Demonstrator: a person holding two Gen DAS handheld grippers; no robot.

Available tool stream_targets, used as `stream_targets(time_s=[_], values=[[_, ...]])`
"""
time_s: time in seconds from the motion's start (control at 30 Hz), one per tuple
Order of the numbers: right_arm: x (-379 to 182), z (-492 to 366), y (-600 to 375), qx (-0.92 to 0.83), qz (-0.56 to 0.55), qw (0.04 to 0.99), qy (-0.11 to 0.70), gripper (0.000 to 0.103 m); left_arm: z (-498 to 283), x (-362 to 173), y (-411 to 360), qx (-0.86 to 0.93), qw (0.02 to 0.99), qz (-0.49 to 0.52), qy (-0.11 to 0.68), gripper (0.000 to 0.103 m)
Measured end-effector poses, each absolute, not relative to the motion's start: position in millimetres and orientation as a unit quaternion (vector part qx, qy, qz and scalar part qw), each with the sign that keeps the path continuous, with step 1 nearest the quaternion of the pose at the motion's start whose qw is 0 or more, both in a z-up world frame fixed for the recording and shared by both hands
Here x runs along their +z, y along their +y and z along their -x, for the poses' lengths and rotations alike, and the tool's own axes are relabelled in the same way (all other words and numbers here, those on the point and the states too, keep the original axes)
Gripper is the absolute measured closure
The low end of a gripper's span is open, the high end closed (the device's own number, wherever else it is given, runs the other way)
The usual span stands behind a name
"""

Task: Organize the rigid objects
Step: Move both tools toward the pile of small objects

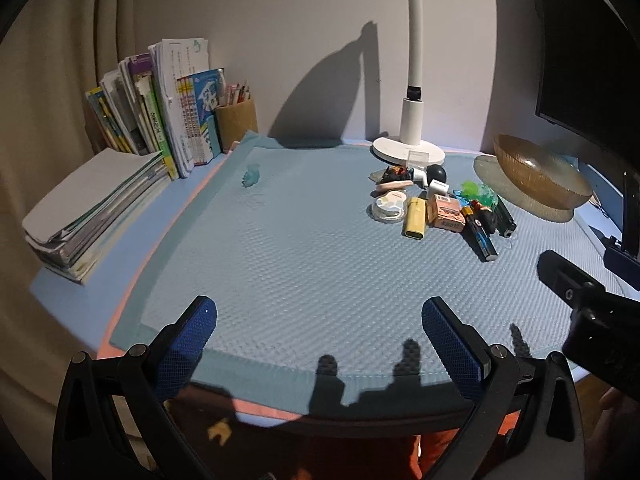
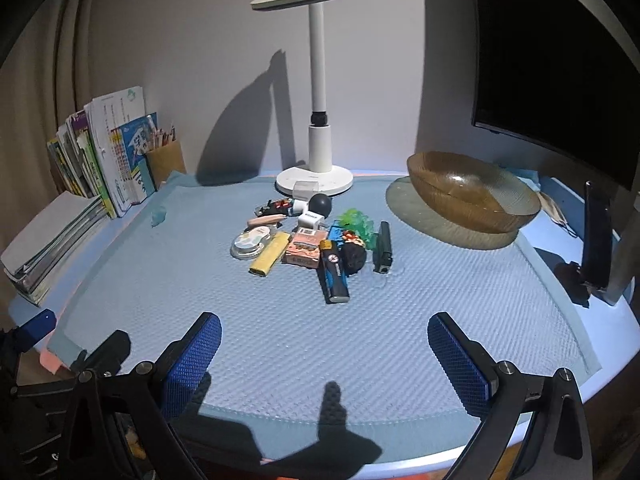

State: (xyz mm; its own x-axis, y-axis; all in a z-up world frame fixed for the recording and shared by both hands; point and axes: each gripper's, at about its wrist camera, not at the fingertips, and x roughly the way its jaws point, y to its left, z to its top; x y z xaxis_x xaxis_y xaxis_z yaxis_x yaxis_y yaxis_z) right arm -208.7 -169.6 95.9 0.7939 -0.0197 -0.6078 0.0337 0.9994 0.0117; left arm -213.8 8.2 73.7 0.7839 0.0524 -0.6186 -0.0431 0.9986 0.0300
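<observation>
Over blue mat (image 2: 320,340), both grippers (image 1: 320,332) (image 2: 324,344) hover, jaws spread

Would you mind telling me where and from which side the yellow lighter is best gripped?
Grip the yellow lighter across its narrow width near mid-body, coming from above. It lies flat on the blue mat, its near end clear, but the round tin and pink box crowd its sides.
</observation>
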Motion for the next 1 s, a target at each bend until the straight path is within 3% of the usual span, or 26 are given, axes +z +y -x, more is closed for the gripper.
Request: stream_targets(time_s=[1.0], values=[[52.5, 161.6, -217.5, -0.059, -0.094, 0.918, 0.38, 0.0, 159.6, 41.5, 36.4, 0.01, 0.925, 0.042, 0.377, 0.001]])
